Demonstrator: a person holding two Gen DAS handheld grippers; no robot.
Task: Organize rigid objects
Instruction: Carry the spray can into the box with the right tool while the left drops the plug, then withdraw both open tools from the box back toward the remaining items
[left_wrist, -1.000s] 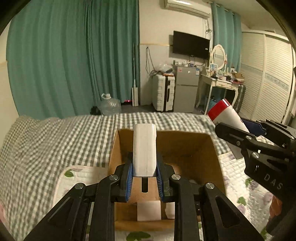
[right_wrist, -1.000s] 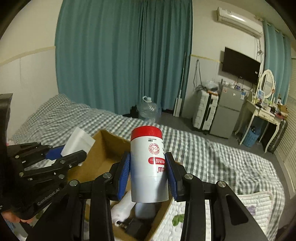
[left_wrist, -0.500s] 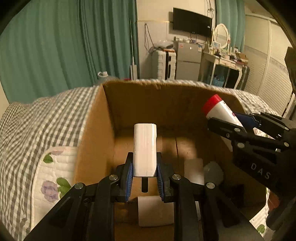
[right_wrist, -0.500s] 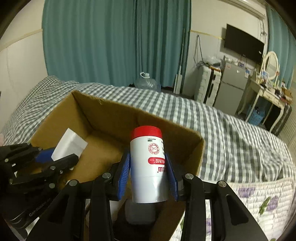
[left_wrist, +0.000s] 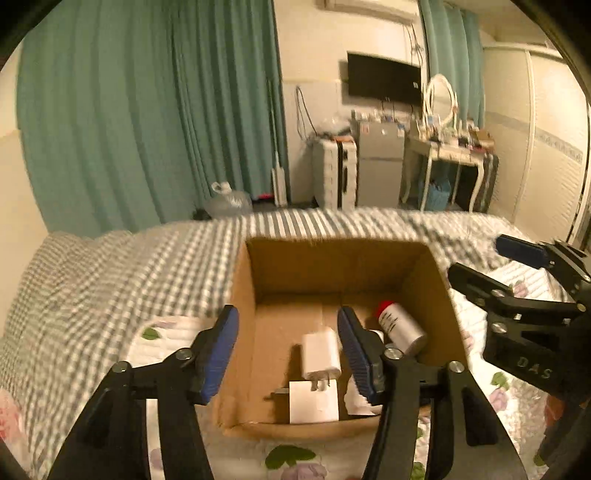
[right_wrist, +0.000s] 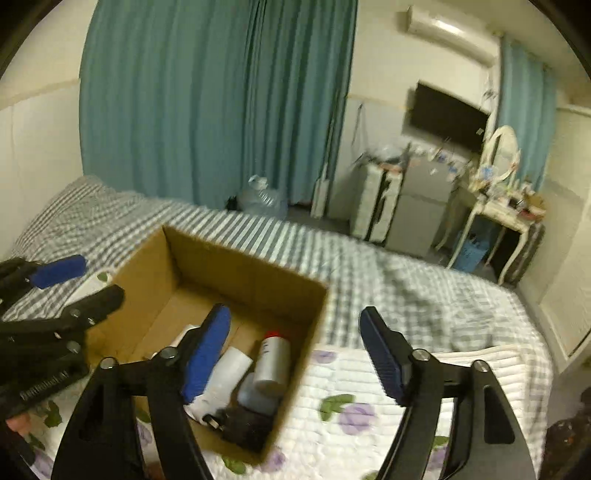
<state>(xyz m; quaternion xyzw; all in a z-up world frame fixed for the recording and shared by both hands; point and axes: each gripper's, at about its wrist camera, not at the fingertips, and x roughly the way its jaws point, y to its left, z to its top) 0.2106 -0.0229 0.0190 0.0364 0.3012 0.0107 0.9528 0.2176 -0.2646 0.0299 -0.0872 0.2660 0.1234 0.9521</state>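
Left wrist view: left claw (left_wrist: 288, 350) is hanging above the near edge of a cardboard box (left_wrist: 242, 295), its jaws opening, nothing pressed between the blue ribbed pads. Below the gap a white charger (left_wrist: 320, 356) is lying flat on the box floor, smooth hard plastic, prongs pointing toward the camera, overlapping a white square block (left_wrist: 314, 402). Beside it a bottle (left_wrist: 400, 326) with a red cap is lying on its side, a white cylinder with a printed label.

Right wrist view: right claw (right_wrist: 295, 356) is hanging over the box's right wall, jaws also opening and empty; the bottle (right_wrist: 273, 360) is resting inside among a white tube (right_wrist: 231, 365) and a dark object too blurred to name.

Step judged: both releases into the box are finishing. The next move probably calls for lifting both claws clear of the cardboard rim and looking for further rigid items; none are showing on the checked and quilted floral bed cover (right_wrist: 369, 417).
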